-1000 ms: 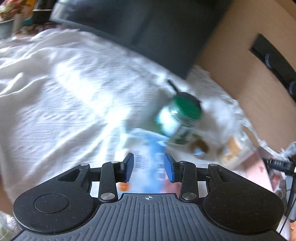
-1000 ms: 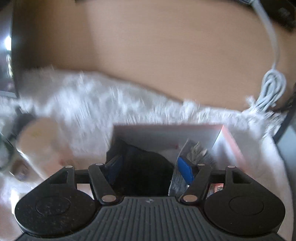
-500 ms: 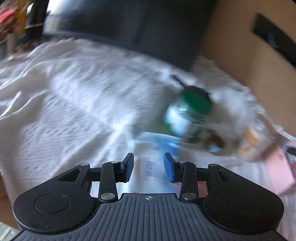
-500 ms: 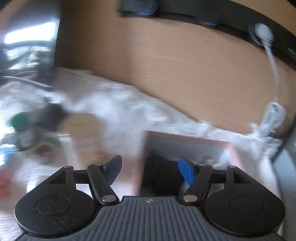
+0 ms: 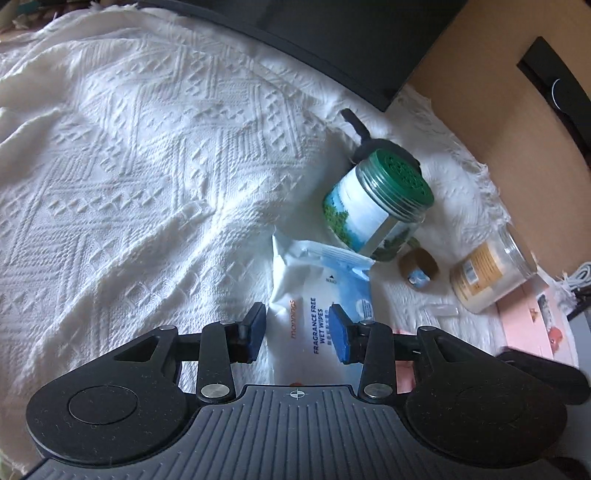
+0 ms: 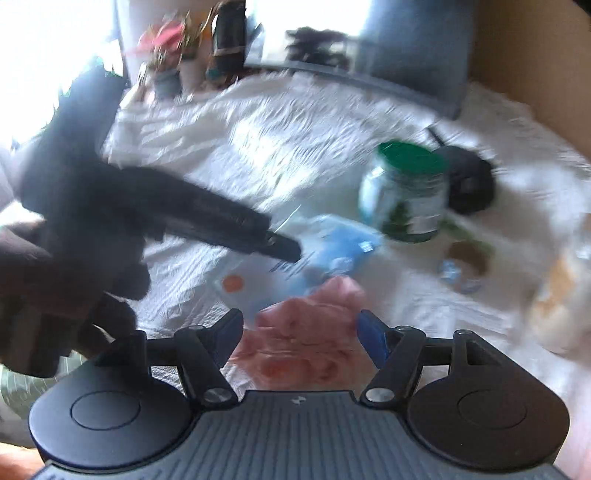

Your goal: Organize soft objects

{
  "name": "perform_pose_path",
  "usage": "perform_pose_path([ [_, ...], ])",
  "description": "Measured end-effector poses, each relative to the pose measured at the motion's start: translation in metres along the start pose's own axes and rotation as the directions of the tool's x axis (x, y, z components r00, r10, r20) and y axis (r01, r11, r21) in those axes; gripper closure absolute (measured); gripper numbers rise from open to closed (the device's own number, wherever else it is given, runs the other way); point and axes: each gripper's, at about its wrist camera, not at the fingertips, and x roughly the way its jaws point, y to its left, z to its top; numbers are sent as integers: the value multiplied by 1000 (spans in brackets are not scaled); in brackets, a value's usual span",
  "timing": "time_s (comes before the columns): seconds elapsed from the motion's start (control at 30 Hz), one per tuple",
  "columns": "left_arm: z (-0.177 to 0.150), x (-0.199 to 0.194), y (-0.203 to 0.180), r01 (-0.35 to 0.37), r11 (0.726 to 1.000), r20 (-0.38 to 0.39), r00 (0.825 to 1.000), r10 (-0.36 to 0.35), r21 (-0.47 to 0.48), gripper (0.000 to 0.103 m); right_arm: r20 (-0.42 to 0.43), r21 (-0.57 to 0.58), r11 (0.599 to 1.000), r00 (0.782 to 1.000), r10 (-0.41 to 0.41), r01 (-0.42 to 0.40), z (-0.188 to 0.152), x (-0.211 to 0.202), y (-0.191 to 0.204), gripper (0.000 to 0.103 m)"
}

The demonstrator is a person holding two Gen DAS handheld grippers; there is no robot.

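Observation:
A white and blue pack of wet wipes (image 5: 314,295) lies flat on the white bedspread (image 5: 147,166). My left gripper (image 5: 297,326) hovers over its near end, open, with the blue pads clear of the pack. In the blurred right wrist view the same pack (image 6: 295,266) lies under the left gripper's dark fingers (image 6: 280,249). Just in front of it sits a pink crinkly soft packet (image 6: 306,328). My right gripper (image 6: 300,326) has that packet between its jaws, which are closing, and the pads do not touch it.
A green-lidded jar (image 5: 376,206) leans behind the wipes, with a small tape roll (image 5: 419,269) and a clear jar (image 5: 487,273) lying to its right. A pink box (image 5: 528,321) stands at the far right, by the wooden headboard (image 5: 498,110). A dark pillow (image 5: 332,33) lies behind.
My right gripper has swung left, away from the pink box, to the pink packet beside the wipes. My left gripper has edged forward and down over the wipes pack.

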Motion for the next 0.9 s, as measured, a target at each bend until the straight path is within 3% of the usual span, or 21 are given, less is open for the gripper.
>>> perform_pose_path([
  [0.03, 1, 1, 1, 1, 1000, -2, 1000, -1, -1, 63, -12, 3, 1000, 1000, 1, -1, 0, 6, 0, 47],
  [0.1, 0, 0, 1, 2, 1000, -3, 1000, -2, 1, 63, -22, 31, 999, 1000, 12, -12, -3, 7, -6, 75],
  [0.17, -2, -1, 0, 2, 1000, -2, 1000, -2, 6, 63, -21, 55, 998, 1000, 6, -5, -4, 1, -13, 86],
  [0.27, -1, 2, -5, -11, 1000, 0, 1000, 11, 19, 62, -7, 87, 994, 998, -64, 64, -13, -17, -26, 89],
  [0.37, -2, 5, -16, -32, 998, -1, 999, 32, 59, 62, 3, 157, 975, 987, -159, 157, -26, -34, -49, 89],
  [0.53, -12, 6, -48, -110, 976, 34, 994, 105, 189, 62, -3, 179, 935, 951, -309, 305, -56, -43, -75, 89],
  [0.6, -16, 3, -62, -168, 957, 79, 985, 153, 238, 62, -12, 179, 928, 944, -329, 326, -66, -41, -79, 88],
  [0.67, -17, 1, -73, -177, 947, 93, 983, 158, 267, 62, 11, 178, 928, 942, -335, 328, -75, -45, -80, 86],
  [0.73, -20, 2, -84, -169, 939, 86, 985, 150, 301, 62, 23, 179, 930, 944, -330, 321, -80, -48, -80, 77],
  [0.9, -39, 16, -117, -191, 879, 56, 981, 185, 436, 60, 29, 193, 921, 937, -349, 337, -88, -57, -88, 48],
])
